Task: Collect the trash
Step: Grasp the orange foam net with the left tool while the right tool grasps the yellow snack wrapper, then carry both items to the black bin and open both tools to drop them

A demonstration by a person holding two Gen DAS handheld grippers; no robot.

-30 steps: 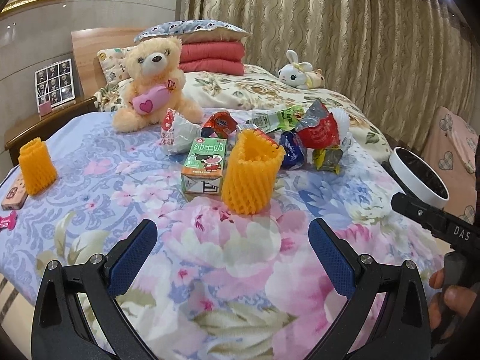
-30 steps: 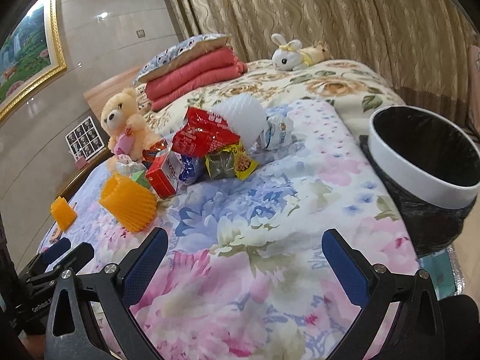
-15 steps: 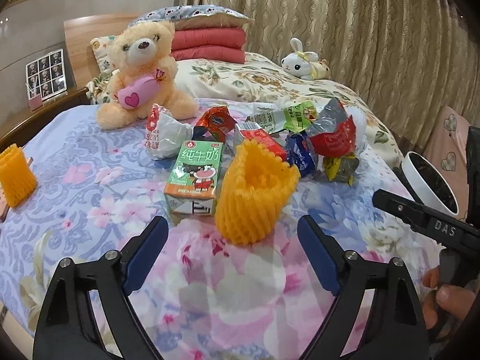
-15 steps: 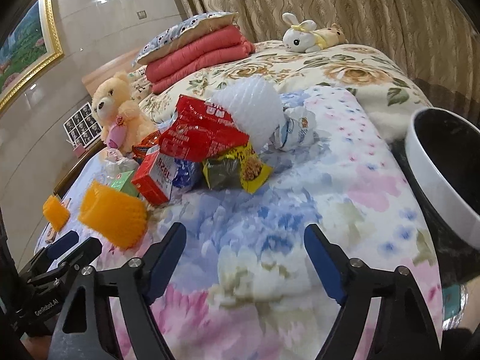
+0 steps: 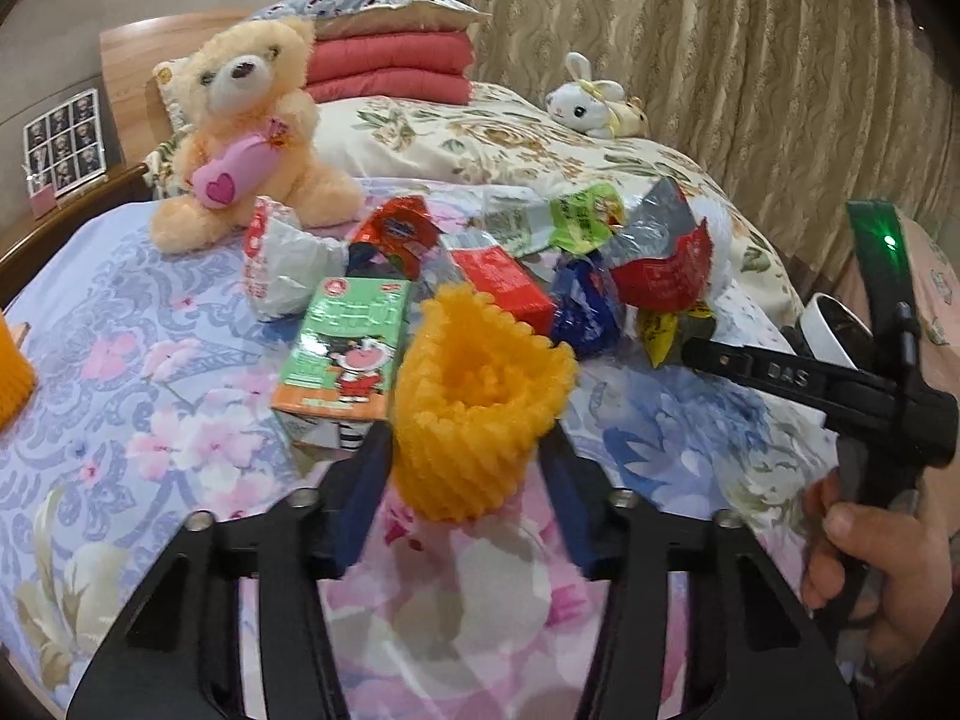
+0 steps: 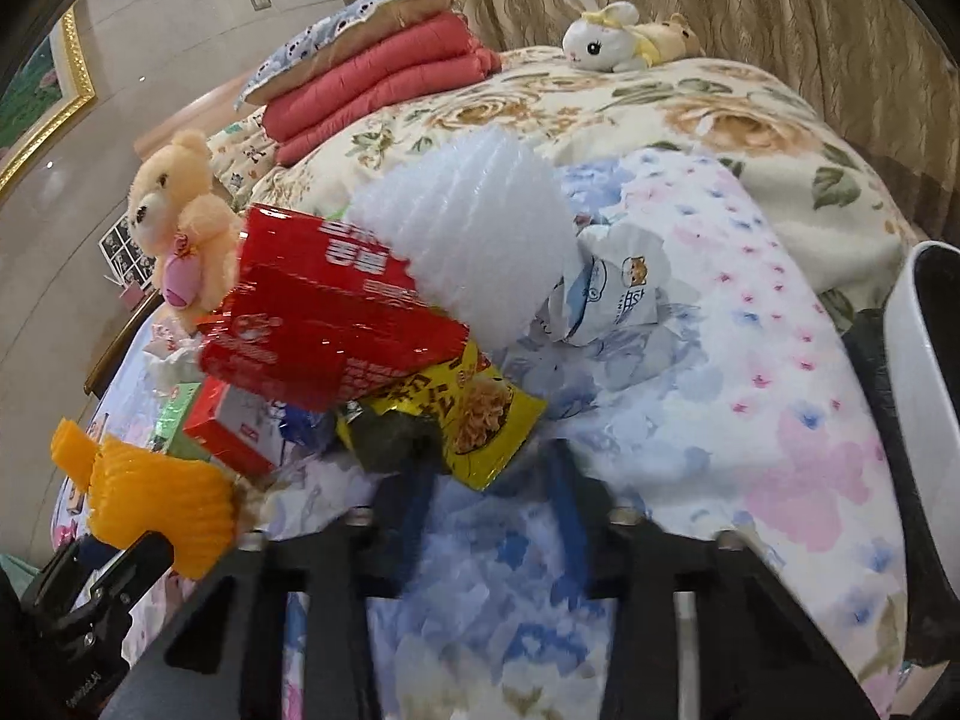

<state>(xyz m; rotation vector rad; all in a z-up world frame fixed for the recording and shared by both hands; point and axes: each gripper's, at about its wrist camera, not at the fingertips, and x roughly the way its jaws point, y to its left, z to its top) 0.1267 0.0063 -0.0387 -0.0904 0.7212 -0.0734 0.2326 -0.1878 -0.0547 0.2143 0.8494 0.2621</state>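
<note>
1. Left wrist view: bedroom, floral bedspread as work surface, curtains behind. Trash pile mid-bed, nothing visibly binned yet; judged early stage.
2. Left gripper jaws have just been closing, now pressing both sides of the orange foam net – gripping it, net not yet lifted off the bed.
3. Count here: 2 orange nets (2nd at left edge), 1 green milk carton, 1 red box, approx 6 wrappers/bags, 2 plush toys: bear and bunny.
4. Right wrist view: same bed, wall w/ framed picture at left. Bin at right edge, white rim, black liner; contents can't tell.
5. Right gripper jaws have just been closing around the corner of the yellow snack bag; blurred, firm grip can't tell.
6. Count: 1 white foam net, 1 red bag, 1 yellow bag, 1 white/blue wrapper, 1 bin. Whole pile still left.
</note>
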